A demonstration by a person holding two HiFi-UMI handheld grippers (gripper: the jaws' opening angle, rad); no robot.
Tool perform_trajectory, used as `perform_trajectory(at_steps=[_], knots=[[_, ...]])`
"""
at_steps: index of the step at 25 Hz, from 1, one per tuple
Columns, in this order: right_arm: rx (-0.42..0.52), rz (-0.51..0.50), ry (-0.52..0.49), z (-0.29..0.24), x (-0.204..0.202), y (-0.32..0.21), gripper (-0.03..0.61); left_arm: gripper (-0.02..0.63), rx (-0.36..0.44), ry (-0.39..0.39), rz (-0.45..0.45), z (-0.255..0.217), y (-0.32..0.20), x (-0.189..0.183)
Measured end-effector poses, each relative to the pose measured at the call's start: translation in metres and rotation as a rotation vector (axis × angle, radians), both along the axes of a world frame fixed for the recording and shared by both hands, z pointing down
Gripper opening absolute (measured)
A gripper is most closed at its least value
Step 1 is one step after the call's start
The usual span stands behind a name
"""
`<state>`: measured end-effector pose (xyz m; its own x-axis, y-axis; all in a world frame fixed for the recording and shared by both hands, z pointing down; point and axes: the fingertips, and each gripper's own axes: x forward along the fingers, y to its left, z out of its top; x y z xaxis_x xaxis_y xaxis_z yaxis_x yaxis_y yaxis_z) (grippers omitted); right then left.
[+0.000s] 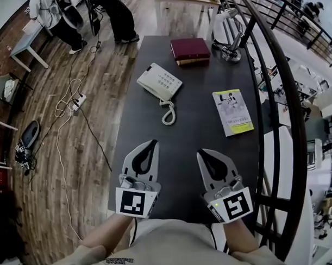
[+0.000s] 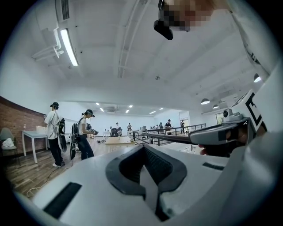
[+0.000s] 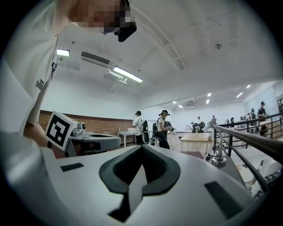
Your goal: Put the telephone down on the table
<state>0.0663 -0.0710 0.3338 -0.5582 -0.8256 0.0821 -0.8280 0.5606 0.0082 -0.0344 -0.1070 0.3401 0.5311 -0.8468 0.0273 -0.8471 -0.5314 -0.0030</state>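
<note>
A white desk telephone (image 1: 159, 82) lies on the dark table (image 1: 198, 133), its handset on the cradle and its coiled cord (image 1: 168, 114) trailing toward me. Both grippers hover over the near end of the table, well short of the phone. My left gripper (image 1: 153, 141) is shut with nothing between its jaws, and my right gripper (image 1: 201, 152) beside it is shut and empty too. Seen from the left gripper view, the left gripper (image 2: 142, 148) points level across the room with its jaws closed. The right gripper (image 3: 141, 147) does the same in the right gripper view. Neither gripper view shows the phone.
A dark red book (image 1: 190, 49) lies at the table's far end beside a desk lamp (image 1: 228, 37). A yellow-green booklet (image 1: 233, 111) lies right of the phone. A black railing (image 1: 281, 98) runs along the table's right side. People stand on the wooden floor (image 1: 62, 105) at the far left.
</note>
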Motion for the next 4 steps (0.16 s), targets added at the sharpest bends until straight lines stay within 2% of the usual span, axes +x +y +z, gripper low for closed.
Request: perform_trajectory(at_steps=[4], knots=[[-0.01,0.007,-0.017,0.0027,0.0004,-0.0004,0.002,0.005,0.003,-0.001,0.008,0.0015,0.0002,0.0031]])
